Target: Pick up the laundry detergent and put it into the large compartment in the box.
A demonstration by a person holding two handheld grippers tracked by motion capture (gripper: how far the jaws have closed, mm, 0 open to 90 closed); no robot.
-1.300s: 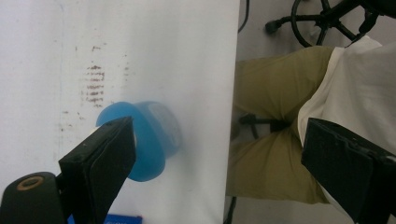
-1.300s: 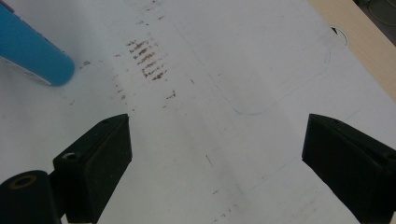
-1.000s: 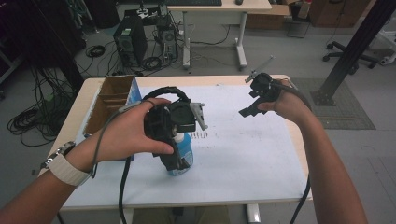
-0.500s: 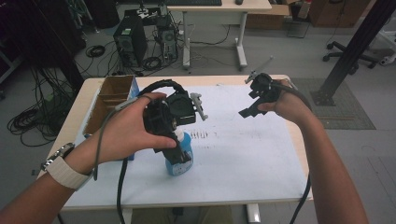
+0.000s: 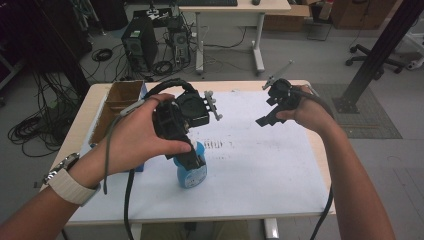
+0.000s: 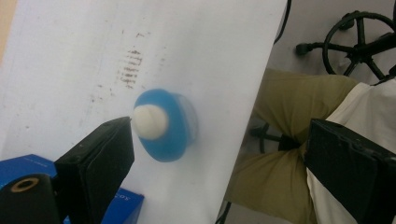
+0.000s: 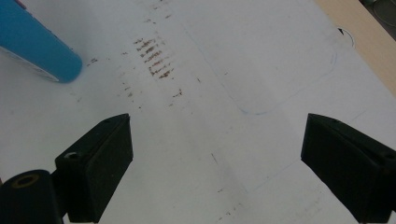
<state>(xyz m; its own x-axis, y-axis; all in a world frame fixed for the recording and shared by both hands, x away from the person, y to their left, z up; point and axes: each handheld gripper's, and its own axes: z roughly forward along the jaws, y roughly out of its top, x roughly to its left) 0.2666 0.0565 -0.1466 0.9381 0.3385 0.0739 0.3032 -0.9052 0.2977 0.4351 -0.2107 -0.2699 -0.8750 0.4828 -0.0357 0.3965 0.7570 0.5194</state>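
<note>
While the left gripper (image 5: 192, 160) hangs directly over the blue bottle (image 5: 192, 172) standing on the white sheet (image 5: 260, 165), its jaws are spread wide, and from above it hides most of the bottle's top. Seen along those jaws, the white cap (image 6: 149, 121) sits blurred beside the tip of one jaw, contact unclear. Held above the sheet's far side, the right gripper (image 5: 267, 120) also has its jaws wide apart, with the bottle (image 7: 35, 44) cut off at the corner of its view.

Left tool (image 6: 219, 154) and right tool (image 7: 215, 163) both spread wide
</note>
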